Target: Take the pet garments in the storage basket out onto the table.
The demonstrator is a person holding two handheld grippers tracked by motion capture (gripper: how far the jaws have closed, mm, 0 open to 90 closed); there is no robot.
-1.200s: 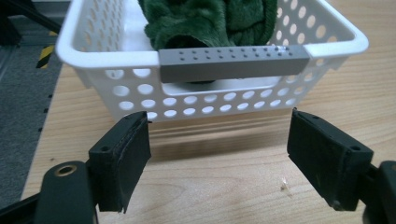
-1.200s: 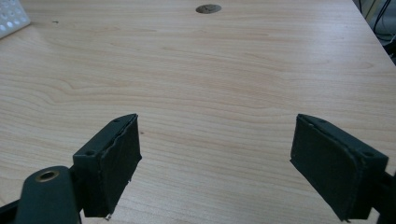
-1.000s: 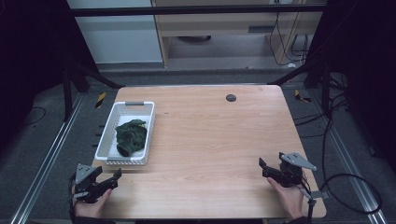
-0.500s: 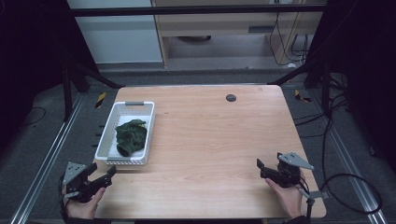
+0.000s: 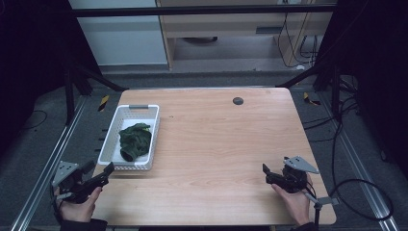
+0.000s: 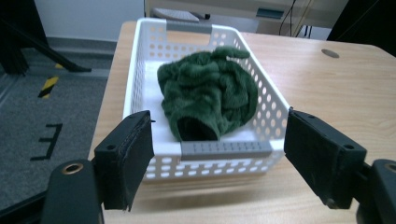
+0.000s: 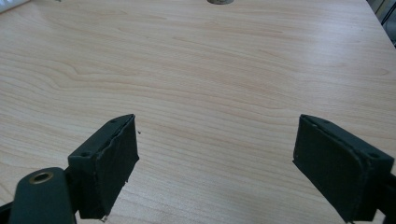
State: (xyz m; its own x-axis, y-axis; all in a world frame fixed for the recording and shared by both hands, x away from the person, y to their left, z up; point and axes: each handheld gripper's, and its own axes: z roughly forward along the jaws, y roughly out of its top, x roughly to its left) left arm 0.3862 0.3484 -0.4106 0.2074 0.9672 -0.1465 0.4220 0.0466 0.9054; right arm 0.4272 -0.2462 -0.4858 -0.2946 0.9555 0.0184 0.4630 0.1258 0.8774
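Note:
A white perforated basket stands on the left part of the wooden table, and a crumpled dark green cloth lies inside it. My left gripper is held at the table's front left corner, just short of the basket's near end, open and empty. Over the front right of the table, my right gripper is open too, with bare wood between its fingers.
A small dark round disc sits flush in the table near its far edge. Black frame posts stand left and right of the table. Cables lie on the floor at the right.
My left gripper has drawn back toward the lower left, off the table's front left corner. The right gripper has shifted only slightly.

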